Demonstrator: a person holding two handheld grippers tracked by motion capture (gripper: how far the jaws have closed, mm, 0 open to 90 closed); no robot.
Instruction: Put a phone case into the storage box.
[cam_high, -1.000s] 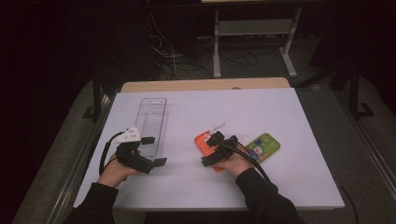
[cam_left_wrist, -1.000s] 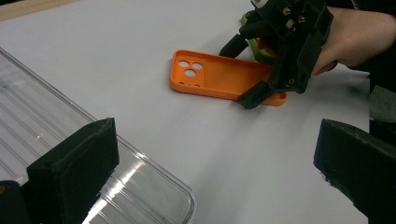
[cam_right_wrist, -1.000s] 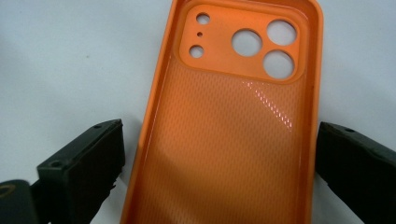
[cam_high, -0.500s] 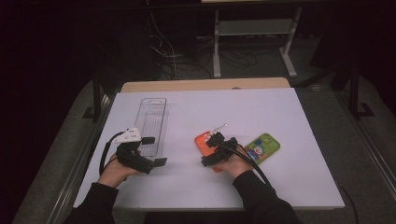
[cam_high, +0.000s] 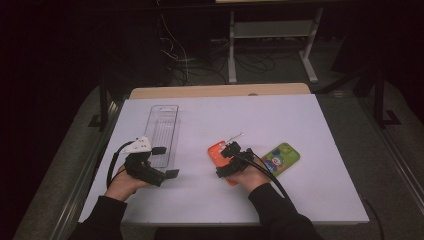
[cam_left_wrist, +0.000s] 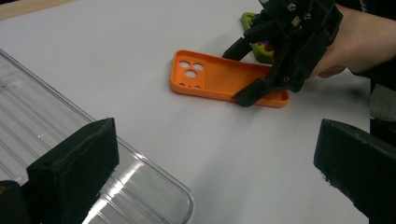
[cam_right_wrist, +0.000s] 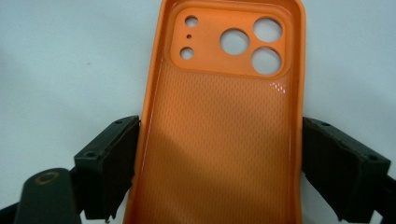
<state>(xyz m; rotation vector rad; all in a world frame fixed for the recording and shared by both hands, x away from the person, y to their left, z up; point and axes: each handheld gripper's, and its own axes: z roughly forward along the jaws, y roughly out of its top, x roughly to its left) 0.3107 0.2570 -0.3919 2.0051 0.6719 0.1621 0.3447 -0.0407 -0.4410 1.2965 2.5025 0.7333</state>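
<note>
Orange phone case: I see it lying open side up on the white counter, right of centre and on the near half, its camera cutouts pointing away from me.
Right tongs: I have them straddling the case across its width, 1 jaw at each long side wall. They have just been closing with the case between them. The left jaw looks to be touching the wall; at the right jaw I cannot tell contact from a thin gap, so I do not call it clamped yet.
Left tongs: apart, nothing between them, resting at the near right corner of the clear plastic tray.
Neighbours: a green phone case with a cartoon print lies just to the right of the orange one; the tray is well apart to the left.
Handling, my judgement: the case should be very light, a thin flexible shell with a textured inner floor. Its walls will likely bow inward under a squeeze, so too much pressure could buckle it or make it pop out.
Where to hold: across the 2 long walls near mid-length, as now, below the camera cutouts, where the shell is weakest. I would close only until the walls just give.
</note>
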